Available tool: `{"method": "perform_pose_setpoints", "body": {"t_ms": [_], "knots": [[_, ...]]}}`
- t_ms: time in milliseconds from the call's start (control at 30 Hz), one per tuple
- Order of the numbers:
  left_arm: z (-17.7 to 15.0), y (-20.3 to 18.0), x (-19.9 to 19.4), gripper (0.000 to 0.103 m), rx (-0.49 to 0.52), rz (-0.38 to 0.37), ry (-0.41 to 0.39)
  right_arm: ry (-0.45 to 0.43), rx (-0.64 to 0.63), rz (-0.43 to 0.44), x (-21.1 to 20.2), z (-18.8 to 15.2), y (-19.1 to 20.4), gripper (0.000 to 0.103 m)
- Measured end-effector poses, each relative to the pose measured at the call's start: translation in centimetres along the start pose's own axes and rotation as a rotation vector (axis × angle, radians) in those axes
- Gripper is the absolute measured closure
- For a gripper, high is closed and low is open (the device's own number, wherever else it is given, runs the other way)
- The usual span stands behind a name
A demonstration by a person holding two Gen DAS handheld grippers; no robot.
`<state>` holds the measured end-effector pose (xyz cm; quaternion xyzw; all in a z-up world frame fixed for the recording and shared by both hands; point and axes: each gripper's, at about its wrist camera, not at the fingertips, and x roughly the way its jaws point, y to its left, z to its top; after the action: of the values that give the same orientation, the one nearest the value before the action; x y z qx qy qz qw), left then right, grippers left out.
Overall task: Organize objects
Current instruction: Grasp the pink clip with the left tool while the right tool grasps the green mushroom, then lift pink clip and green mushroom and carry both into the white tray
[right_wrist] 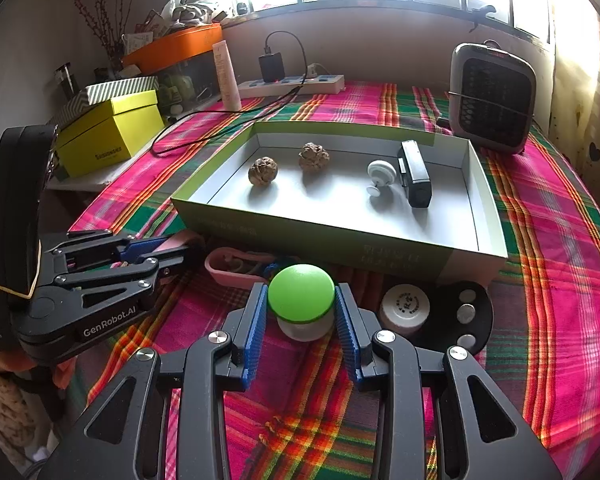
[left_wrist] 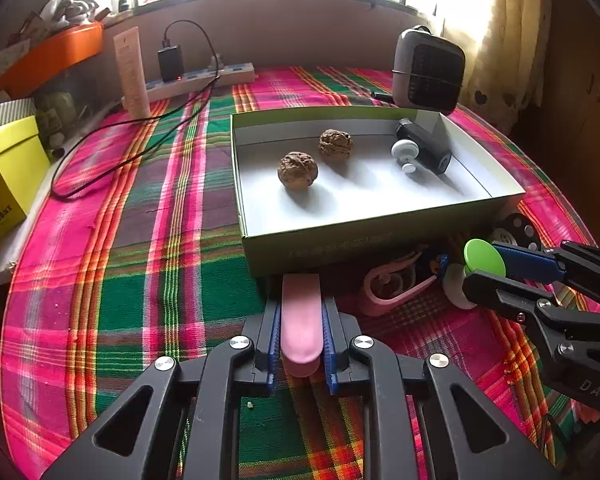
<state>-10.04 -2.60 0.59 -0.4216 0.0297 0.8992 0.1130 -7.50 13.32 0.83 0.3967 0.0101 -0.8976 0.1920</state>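
Note:
A shallow green-sided box (left_wrist: 340, 236) (right_wrist: 324, 236) holds two walnuts (left_wrist: 298, 170) (right_wrist: 263, 171), a white knob (left_wrist: 406, 152) (right_wrist: 380, 172) and a black device (left_wrist: 428, 148) (right_wrist: 416, 178). My left gripper (left_wrist: 300, 320) (right_wrist: 176, 250) is shut on a pink flat bar (left_wrist: 300, 320), just before the box's near wall. My right gripper (right_wrist: 301, 312) (left_wrist: 484, 268) is shut on a green-capped white jar (right_wrist: 301, 294) (left_wrist: 483, 258), on the cloth near the box.
Pink scissors-like tool (left_wrist: 392, 284) (right_wrist: 236, 266), white jar (right_wrist: 405, 307) and black disc (right_wrist: 468, 314) lie before the box. A heater (right_wrist: 492, 98), power strip (right_wrist: 292, 84), white tube (right_wrist: 227, 76) and yellow box (right_wrist: 108, 132) stand behind and left on the plaid cloth.

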Motion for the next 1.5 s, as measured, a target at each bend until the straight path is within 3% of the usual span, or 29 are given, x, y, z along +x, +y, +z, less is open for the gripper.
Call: {"method": "perform_pose_setpoints", "body": {"t_ms": [467,633,1500], "knots": [[0.0,0.0,0.0,0.087,-0.002,-0.001,0.000,0.023,-0.020,-0.022,0.5,-0.1,0.2,0.068],[-0.1,0.2,-0.1,0.087,-0.006,0.003,-0.003,0.025,-0.012,-0.031,0.7,0.0,0.0,0.082],[-0.5,-0.6,-1.9,0.087,-0.001,0.016,-0.041,-0.018,0.000,-0.028,-0.5,-0.2,-0.1,0.095]]}}
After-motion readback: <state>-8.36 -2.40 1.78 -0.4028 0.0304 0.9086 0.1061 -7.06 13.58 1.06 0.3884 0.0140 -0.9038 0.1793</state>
